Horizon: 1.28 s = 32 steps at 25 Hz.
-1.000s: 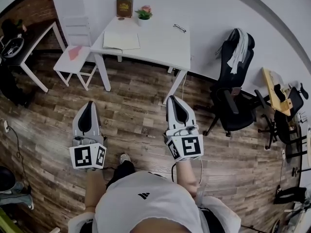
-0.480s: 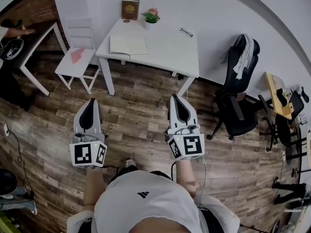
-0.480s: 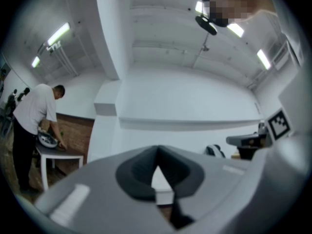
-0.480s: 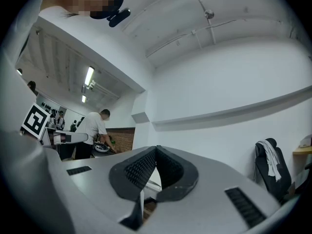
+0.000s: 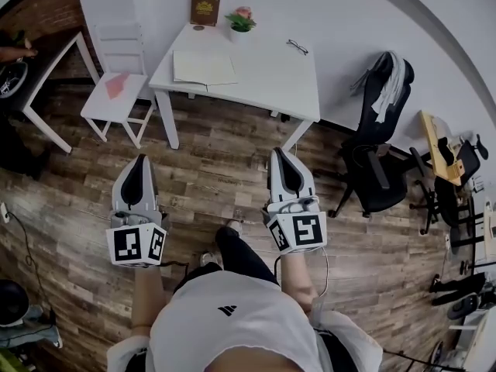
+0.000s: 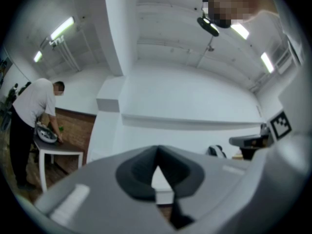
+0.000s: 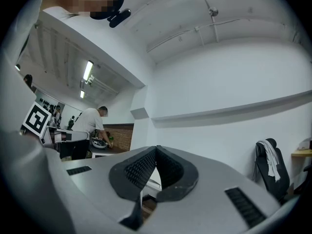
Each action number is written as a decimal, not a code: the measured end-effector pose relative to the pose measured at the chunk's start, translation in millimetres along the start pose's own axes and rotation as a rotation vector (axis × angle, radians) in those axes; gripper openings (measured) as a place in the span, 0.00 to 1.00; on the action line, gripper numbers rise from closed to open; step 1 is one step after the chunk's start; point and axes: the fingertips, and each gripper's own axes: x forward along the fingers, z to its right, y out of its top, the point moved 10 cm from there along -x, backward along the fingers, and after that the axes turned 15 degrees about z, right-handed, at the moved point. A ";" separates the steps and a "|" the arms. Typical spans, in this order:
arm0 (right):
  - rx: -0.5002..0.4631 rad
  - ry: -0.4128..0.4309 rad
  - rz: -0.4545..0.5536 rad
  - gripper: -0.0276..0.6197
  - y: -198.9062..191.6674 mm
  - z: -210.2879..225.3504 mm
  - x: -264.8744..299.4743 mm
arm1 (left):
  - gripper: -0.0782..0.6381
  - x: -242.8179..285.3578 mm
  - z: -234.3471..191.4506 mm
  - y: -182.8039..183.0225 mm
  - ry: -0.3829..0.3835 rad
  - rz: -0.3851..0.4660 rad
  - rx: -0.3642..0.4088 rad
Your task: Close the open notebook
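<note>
The open notebook (image 5: 203, 67) lies flat with pale pages near the left end of the white table (image 5: 267, 74), far ahead in the head view. My left gripper (image 5: 139, 161) is held over the wooden floor well short of the table, its jaws shut on nothing. My right gripper (image 5: 280, 154) is level with it, to the right, also shut and empty. In the left gripper view the left gripper (image 6: 157, 148) shows jaws meeting at the tip. The right gripper (image 7: 156, 148) looks the same in the right gripper view.
On the table stand a brown book (image 5: 205, 8), a small potted plant (image 5: 242, 20) and glasses (image 5: 297, 46). A white chair (image 5: 116, 91) stands left of the table, a black office chair (image 5: 372, 161) to the right. A person (image 6: 34, 116) bends over a dark side table at far left.
The person carrying the grippers has walked towards the table, and a leg has stepped forward between the grippers. Both grippers stay shut and side by side.
</note>
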 end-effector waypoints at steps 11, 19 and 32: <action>0.017 0.044 0.018 0.04 -33.5 21.8 68.9 | 0.12 51.5 -23.0 -27.6 0.038 0.005 0.020; 0.033 0.068 0.040 0.04 -60.9 62.0 134.7 | 0.12 123.3 -28.5 -52.2 0.049 0.016 0.037; 0.069 0.091 0.054 0.04 -98.1 130.6 218.9 | 0.12 222.2 -22.4 -87.8 0.062 0.010 0.065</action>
